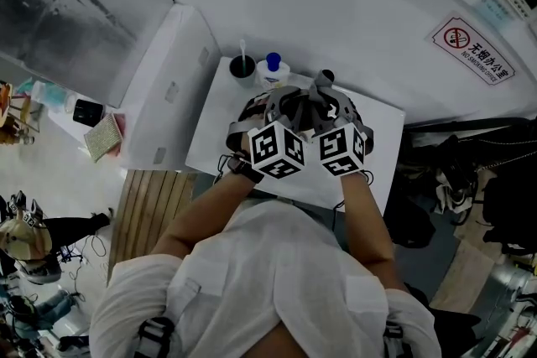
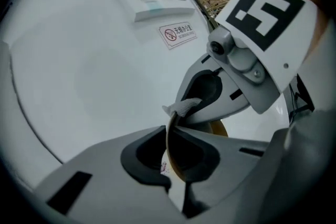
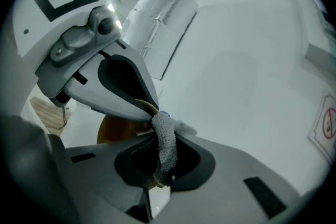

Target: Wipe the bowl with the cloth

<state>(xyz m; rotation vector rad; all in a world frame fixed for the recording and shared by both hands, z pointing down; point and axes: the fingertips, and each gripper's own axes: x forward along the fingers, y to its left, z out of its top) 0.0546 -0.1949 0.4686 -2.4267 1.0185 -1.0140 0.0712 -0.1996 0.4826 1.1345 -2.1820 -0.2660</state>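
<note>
I am clamping my left gripper (image 2: 169,155) on the rim of the bowl (image 2: 222,128) to steady it over the bench (image 1: 216,130), while my right gripper (image 3: 164,157), closed on the cloth (image 3: 165,139), is pressing it against that rim to wipe.

"What is between the fingers (image 3: 236,186) of the right gripper (image 3: 160,165)?"

"A grey-white knitted cloth (image 3: 167,136). They are closed on it, and a strip runs down between them."

"And behind it?"

"A glossy brown bowl (image 3: 113,131). The left gripper (image 3: 149,108) comes in from the upper left and grips its rim. The top end of the cloth lies against that rim."
</note>
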